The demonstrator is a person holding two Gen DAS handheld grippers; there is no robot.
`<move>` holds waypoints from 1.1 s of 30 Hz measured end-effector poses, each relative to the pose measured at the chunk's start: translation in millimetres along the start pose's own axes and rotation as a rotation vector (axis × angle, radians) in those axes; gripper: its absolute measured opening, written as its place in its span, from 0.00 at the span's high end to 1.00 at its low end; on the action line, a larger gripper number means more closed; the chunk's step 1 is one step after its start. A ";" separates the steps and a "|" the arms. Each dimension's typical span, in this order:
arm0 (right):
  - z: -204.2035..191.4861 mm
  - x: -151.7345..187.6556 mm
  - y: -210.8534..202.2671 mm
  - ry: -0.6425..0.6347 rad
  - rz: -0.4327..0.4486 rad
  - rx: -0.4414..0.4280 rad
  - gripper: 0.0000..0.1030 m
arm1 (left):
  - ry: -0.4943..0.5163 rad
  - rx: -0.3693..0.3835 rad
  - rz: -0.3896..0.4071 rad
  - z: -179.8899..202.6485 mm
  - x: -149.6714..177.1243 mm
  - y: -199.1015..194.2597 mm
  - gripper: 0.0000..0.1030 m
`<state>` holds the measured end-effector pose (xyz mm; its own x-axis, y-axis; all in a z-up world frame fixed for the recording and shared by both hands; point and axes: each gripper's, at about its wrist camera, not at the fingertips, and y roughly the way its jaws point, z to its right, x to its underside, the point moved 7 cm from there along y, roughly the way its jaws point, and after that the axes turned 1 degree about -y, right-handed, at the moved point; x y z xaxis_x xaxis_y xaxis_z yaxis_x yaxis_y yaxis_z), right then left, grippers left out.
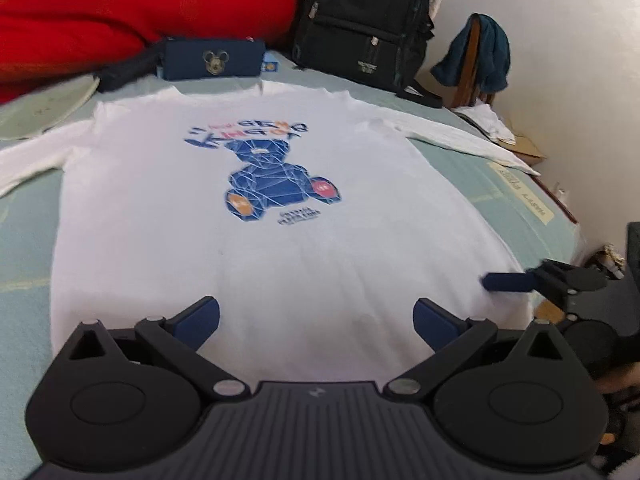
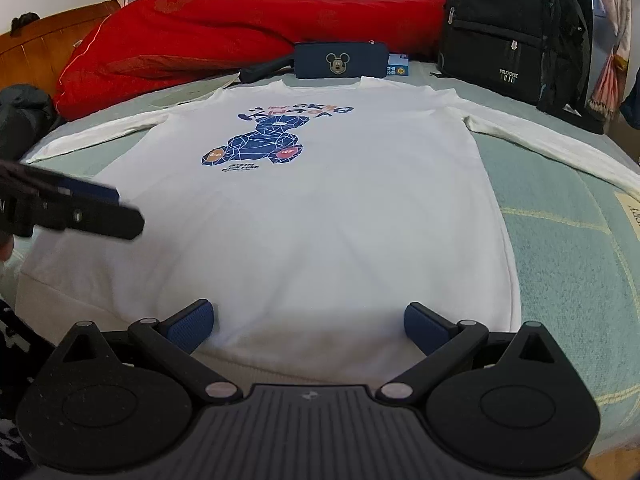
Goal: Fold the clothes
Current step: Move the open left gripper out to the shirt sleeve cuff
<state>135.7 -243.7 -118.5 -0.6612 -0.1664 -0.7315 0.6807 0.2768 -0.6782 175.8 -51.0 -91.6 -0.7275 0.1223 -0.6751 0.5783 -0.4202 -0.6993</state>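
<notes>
A white long-sleeved shirt (image 1: 256, 240) with a blue bear print lies flat, face up, on the bed, hem toward me, both sleeves spread out; it also shows in the right wrist view (image 2: 320, 208). My left gripper (image 1: 316, 320) is open and empty just above the hem at the shirt's left part. My right gripper (image 2: 308, 322) is open and empty above the hem at the right part. The right gripper's fingers (image 1: 508, 281) show at the right edge of the left wrist view; the left gripper's fingers (image 2: 96, 216) show at the left of the right wrist view.
The shirt lies on a pale green bed cover (image 2: 560, 240). Behind the collar are a navy Mickey pouch (image 2: 340, 65), a red quilt (image 2: 224, 44) and a black backpack (image 2: 508, 28). A chair with a teal cloth (image 1: 480, 56) stands by the wall.
</notes>
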 end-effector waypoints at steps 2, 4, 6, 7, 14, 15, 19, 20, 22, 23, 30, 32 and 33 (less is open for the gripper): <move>-1.0 0.2 -1.6 -0.006 -0.003 0.007 0.00 | -0.033 -0.003 -0.046 -3.9 6.6 11.3 0.01; -1.7 0.2 -3.7 -0.008 -0.005 0.012 0.00 | -0.022 -0.004 -0.031 -3.4 7.9 8.8 0.01; -3.0 -2.0 -7.0 -0.004 -0.001 0.009 0.00 | -0.019 0.002 -0.008 -3.5 3.5 1.8 0.01; -4.2 -4.2 -8.8 -0.005 0.005 0.005 0.00 | -0.020 0.000 0.012 -5.5 -0.3 -2.0 0.01; -20.8 -17.1 -14.2 -0.045 0.040 -0.020 0.00 | -0.080 -0.092 -0.022 -34.9 11.2 -2.4 0.01; -22.6 -17.3 -13.9 -0.055 0.038 -0.019 0.00 | -0.077 -0.085 -0.022 -34.9 11.2 -7.4 0.01; -26.4 -25.3 -16.4 -0.068 0.048 -0.028 0.00 | -0.043 -0.115 0.062 -49.4 -7.3 -41.5 0.01; -27.1 -28.9 -17.8 -0.067 0.055 -0.034 0.00 | -0.027 -0.141 0.096 -56.6 -13.8 -52.8 0.01; -29.1 -37.8 -21.4 -0.054 0.075 -0.055 0.00 | -0.016 -0.188 0.158 -77.7 -26.1 -74.7 0.01; -30.1 -42.3 -23.4 -0.047 0.085 -0.067 0.00 | -0.017 -0.215 0.185 -92.1 -31.6 -85.9 0.01; -48.2 -60.5 -18.1 -0.051 0.088 -0.087 0.00 | -0.096 -0.422 0.317 -214.1 -38.3 -132.9 0.01; -55.4 -60.3 -13.5 -0.046 0.077 -0.102 0.00 | -0.187 -0.456 0.317 -254.6 -29.4 -135.7 0.01; -58.5 -60.7 -11.3 -0.039 0.075 -0.112 0.00 | -0.235 -0.470 0.316 -274.8 -24.4 -136.7 0.01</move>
<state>149.7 -181.4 -62.4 -0.5958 -0.1775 -0.7833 0.6869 0.3929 -0.6114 215.9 250.5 -44.1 -0.5256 -0.1673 -0.8341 0.8412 0.0443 -0.5389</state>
